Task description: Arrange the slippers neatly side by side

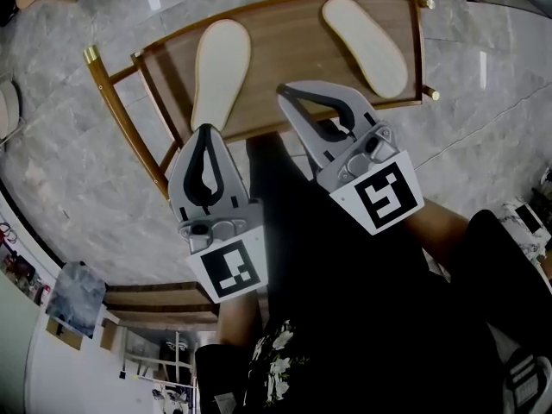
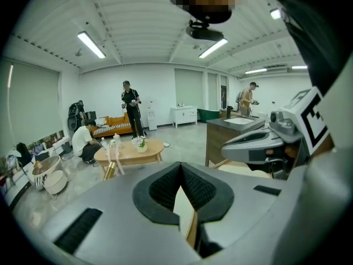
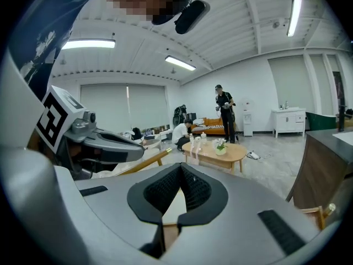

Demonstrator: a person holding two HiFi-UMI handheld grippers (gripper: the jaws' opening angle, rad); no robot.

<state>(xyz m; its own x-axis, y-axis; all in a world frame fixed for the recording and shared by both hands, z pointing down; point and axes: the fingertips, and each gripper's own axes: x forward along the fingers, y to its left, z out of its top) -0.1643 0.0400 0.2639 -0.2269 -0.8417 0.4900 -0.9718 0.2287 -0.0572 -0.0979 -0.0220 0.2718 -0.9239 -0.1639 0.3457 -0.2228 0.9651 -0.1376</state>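
Observation:
Two cream slippers lie apart on a low wooden shoe rack (image 1: pixel 285 37) in the head view. The left slipper (image 1: pixel 221 69) points nearly straight away from me; the right slipper (image 1: pixel 364 45) lies at an angle at the rack's far right. My left gripper (image 1: pixel 205 131) hovers at the near end of the left slipper, shut and empty. My right gripper (image 1: pixel 284 90) hangs over the rack's front edge between the two slippers, also shut and empty. In the left gripper view, a strip of cream slipper (image 2: pixel 182 207) shows below the closed jaws of my left gripper (image 2: pixel 181 168). In the right gripper view, my right gripper (image 3: pixel 180 168) is shut too.
The rack stands on a grey marble floor (image 1: pixel 78 171) and has brass-tipped legs (image 1: pixel 90 55). My dark trouser legs fill the lower head view. Farther off in the room are an oval coffee table (image 2: pixel 129 151), an orange sofa (image 2: pixel 113 129), a counter (image 2: pixel 234 130) and several people.

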